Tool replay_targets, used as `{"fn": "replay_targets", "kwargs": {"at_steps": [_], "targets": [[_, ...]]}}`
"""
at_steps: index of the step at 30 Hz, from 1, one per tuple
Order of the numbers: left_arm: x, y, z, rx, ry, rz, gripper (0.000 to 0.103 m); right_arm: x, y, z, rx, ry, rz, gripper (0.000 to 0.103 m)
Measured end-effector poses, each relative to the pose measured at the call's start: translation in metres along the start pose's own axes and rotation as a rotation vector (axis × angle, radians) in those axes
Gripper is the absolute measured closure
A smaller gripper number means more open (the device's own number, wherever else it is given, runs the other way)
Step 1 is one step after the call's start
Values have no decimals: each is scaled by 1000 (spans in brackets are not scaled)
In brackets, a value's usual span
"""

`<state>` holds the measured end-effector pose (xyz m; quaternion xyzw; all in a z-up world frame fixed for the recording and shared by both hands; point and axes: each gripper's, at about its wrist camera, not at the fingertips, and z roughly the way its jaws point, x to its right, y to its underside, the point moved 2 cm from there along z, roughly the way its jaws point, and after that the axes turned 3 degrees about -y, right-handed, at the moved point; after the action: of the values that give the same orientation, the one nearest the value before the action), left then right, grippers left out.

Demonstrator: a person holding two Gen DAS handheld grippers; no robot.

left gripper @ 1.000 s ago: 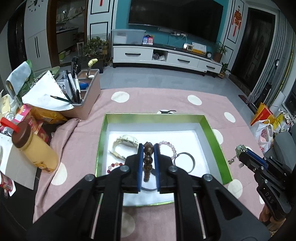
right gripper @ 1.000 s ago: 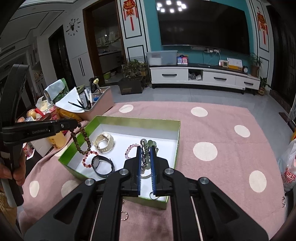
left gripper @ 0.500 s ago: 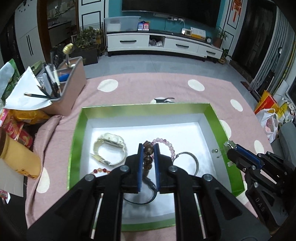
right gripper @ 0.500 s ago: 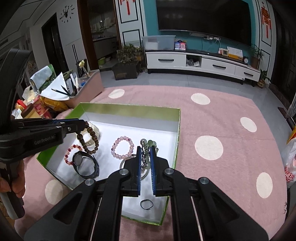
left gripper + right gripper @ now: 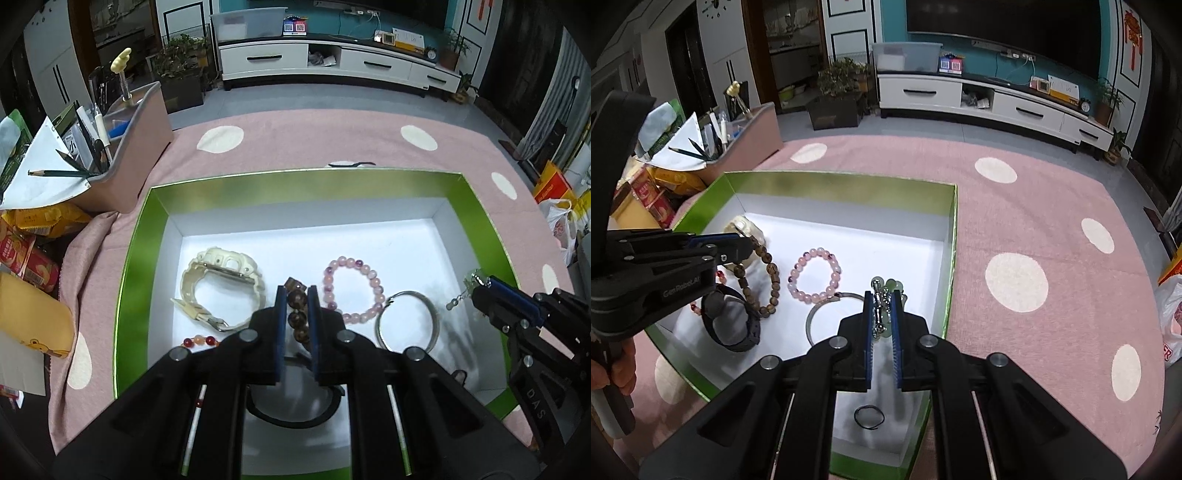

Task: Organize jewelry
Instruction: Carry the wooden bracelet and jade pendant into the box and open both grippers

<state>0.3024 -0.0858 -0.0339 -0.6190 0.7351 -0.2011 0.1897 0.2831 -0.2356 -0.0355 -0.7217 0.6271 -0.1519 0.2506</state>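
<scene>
A green box (image 5: 306, 182) with a white floor sits on the pink dotted cloth; it also shows in the right wrist view (image 5: 846, 181). My left gripper (image 5: 295, 291) is shut on a brown bead bracelet (image 5: 297, 317) and holds it low inside the box; the bracelet hangs from it in the right wrist view (image 5: 768, 284). My right gripper (image 5: 882, 295) is shut on a silver chain with green beads (image 5: 886, 291) over the box's right side. In the box lie a cream watch (image 5: 221, 284), a pink bead bracelet (image 5: 351, 288), a silver bangle (image 5: 406, 325), a black band (image 5: 733, 323) and a red bead bracelet (image 5: 197, 340).
A pink organizer (image 5: 122, 155) with pens and paper stands at the left, beside snack packets (image 5: 33, 236) and a yellow bottle (image 5: 33, 317). A small black hair tie (image 5: 868, 417) lies in the box's near corner. Plastic bags (image 5: 565, 218) sit off the right edge.
Both grippers have moved forward and down into the box with their jewelry. The brown bracelet now hangs near the box floor between the watch and the pink bracelet.
</scene>
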Motion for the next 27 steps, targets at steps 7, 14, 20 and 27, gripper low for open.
{"fn": "replay_targets", "kwargs": {"at_steps": [7,14,20,27], "targets": [[3,1,9,-15,-21,19,92,0,0,4,-11,9,-12,95],[5,3,11,-18,-31,29,92,-2,-1,6,-16,12,-18,95],[8,3,7,-6,-40,39,92,-2,-1,6,-17,15,-14,92],[13,5,-3,19,-46,54,71,-2,0,-3,1,5,-5,82]]}}
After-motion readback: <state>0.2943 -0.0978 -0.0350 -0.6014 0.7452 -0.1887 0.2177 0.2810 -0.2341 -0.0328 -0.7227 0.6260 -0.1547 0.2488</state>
